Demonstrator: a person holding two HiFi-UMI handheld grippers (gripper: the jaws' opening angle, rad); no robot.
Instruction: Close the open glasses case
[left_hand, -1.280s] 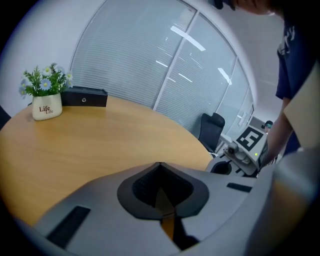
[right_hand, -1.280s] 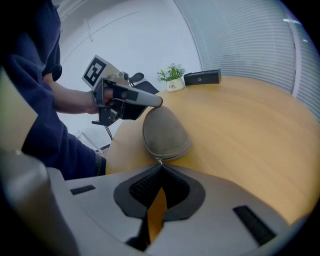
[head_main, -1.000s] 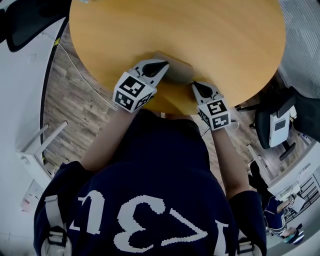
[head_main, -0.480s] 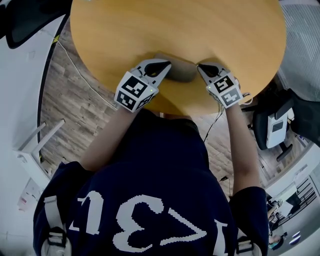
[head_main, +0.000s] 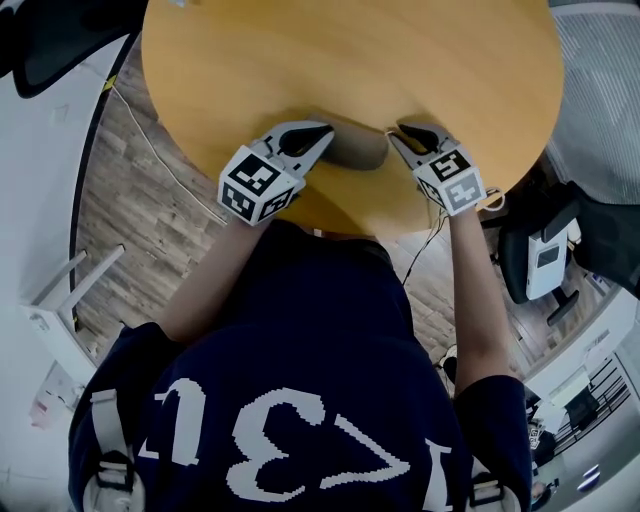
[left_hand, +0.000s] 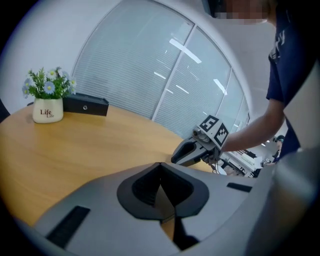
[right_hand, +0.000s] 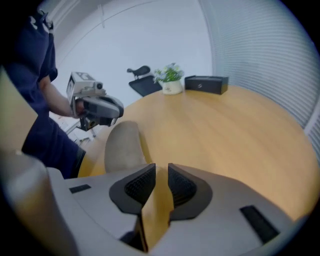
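Note:
The grey-brown glasses case (head_main: 358, 148) lies on the round wooden table (head_main: 400, 60) near its front edge, between my two grippers. In the right gripper view the case (right_hand: 122, 147) is a rounded oblong with its lid down. My left gripper (head_main: 322, 133) is at the case's left end, its jaws (left_hand: 160, 167) meeting at the tips with nothing between them. At the case's right end my right gripper (head_main: 395, 135) has its jaws opening, and only bare table shows through the gap (right_hand: 161, 170). The case is hidden in the left gripper view.
At the table's far side stand a white flower pot (left_hand: 48, 107) and a black box (left_hand: 85, 105). The table's front edge runs just behind both grippers, against the person's body. An office chair (head_main: 545, 255) stands on the floor at the right.
My right gripper has moved from the table's front edge up to the case's right end. The case's raised lid no longer shows. The left gripper has hardly moved.

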